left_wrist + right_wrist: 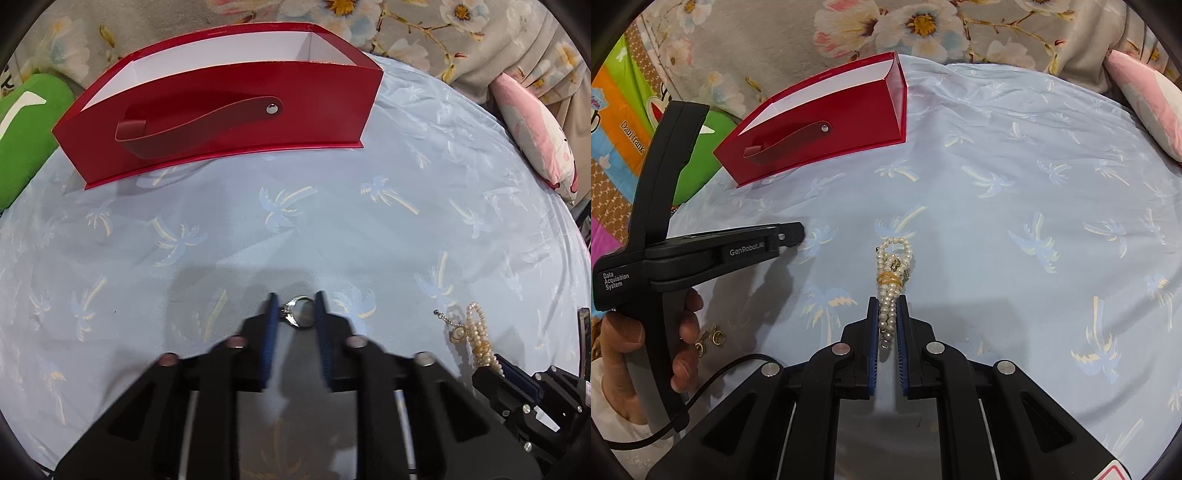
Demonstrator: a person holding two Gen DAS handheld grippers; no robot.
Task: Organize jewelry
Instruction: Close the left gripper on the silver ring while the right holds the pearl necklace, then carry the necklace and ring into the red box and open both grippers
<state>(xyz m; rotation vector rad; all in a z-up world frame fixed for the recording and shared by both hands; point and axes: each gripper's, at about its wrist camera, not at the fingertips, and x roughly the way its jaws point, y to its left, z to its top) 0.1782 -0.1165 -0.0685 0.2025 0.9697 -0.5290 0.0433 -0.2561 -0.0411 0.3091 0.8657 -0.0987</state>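
Both grippers are clamped: the left gripper [297,302] pinches a silver ring [301,312] on the blue palm-print sheet [332,221], and the right gripper [887,306] holds a bundled pearl necklace [892,273]. Farther off, the open red box [221,107] stands near the sheet's far edge.

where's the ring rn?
Left wrist view, bottom centre: the ring sits between the left claw pads, over the blue sheet, with the pearls to its right.
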